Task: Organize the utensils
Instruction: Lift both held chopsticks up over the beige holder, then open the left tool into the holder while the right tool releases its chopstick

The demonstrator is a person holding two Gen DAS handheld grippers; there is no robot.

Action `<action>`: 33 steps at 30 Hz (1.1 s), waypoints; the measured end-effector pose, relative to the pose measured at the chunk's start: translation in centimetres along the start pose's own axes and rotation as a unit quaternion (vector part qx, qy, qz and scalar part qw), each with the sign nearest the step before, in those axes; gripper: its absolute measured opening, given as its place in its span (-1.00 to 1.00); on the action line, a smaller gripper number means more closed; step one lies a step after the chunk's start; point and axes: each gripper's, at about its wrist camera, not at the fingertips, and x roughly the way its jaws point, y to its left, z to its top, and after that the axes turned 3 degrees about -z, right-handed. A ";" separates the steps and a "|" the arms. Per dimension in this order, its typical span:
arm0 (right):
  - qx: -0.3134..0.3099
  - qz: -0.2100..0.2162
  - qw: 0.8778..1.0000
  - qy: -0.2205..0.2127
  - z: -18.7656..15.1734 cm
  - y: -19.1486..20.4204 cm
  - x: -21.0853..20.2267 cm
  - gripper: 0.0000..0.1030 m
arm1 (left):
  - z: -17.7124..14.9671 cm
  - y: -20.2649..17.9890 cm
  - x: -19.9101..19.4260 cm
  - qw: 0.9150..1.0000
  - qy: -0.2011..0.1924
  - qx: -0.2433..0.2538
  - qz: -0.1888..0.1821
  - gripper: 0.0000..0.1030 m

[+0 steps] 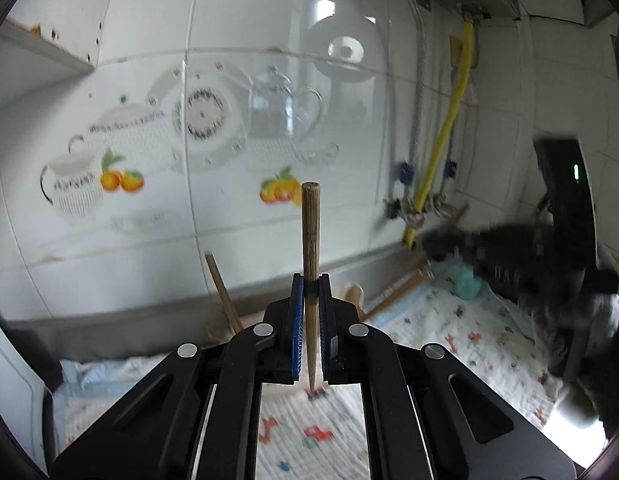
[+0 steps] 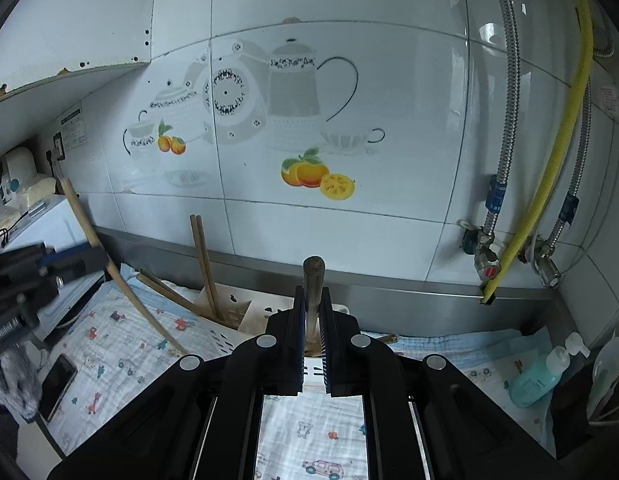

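1. Left wrist view: the left gripper point(image 1: 311, 320) has its jaws pinched on a wooden chopstick point(image 1: 310, 240). The stick stands upright between the blue pads, thick end up and thin tip hanging free above the printed cloth point(image 1: 449, 332).
2. Same view: just behind the jaws another chopstick point(image 1: 223, 294) leans up from below, its foot hidden. Near the wall on the right more loose sticks point(image 1: 397, 288) lie on the cloth, so sorting is not finished. The right gripper shows at the right edge only as a dark blur.
3. Right wrist view: the right gripper point(image 2: 313, 322) is clamped on a second stick point(image 2: 313, 276), also upright, blunt end toward the tiled wall.
4. Same view: behind the jaws stands a pale slotted holder point(image 2: 229, 312) with a pair of chopsticks point(image 2: 203, 264) already standing in it. That part looks done.
5. Same view: one stick point(image 2: 165, 292) lies slanted on the cloth beside the holder, and the left gripper's chopstick is seen at the left, held above the cloth.
6. Judgement: roughly midway. Both held sticks are lifted but not yet in the holder, and the loose ones come after.
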 end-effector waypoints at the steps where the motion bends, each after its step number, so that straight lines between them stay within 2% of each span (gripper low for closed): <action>1: 0.000 0.000 1.000 0.005 -0.2 0.0 0.5 -0.87 | 0.7 0.3 0.1 1.000 -0.005 0.000 0.004 -0.89; 4: -0.002 0.004 1.000 0.018 -0.7 0.0 1.8 -0.87 | 2.2 1.1 0.9 0.999 -0.019 0.005 0.027 -0.89; 10: -0.010 0.009 0.999 0.036 -1.4 0.4 3.8 -0.87 | 3.0 3.0 3.8 0.998 -0.015 -0.019 0.050 -0.89; 21: -0.012 0.009 0.999 0.046 -2.1 0.7 5.0 -0.87 | 0.1 5.0 7.3 0.997 0.034 -0.056 0.043 -0.89; 29: -0.005 0.002 0.999 0.040 -2.1 0.5 4.7 -0.86 | -0.2 4.6 6.6 0.998 0.029 -0.049 0.042 -0.84; 33: -0.004 -0.005 0.999 0.031 -2.0 0.5 3.8 -0.68 | -0.2 4.5 5.6 0.998 0.026 -0.048 0.039 -0.83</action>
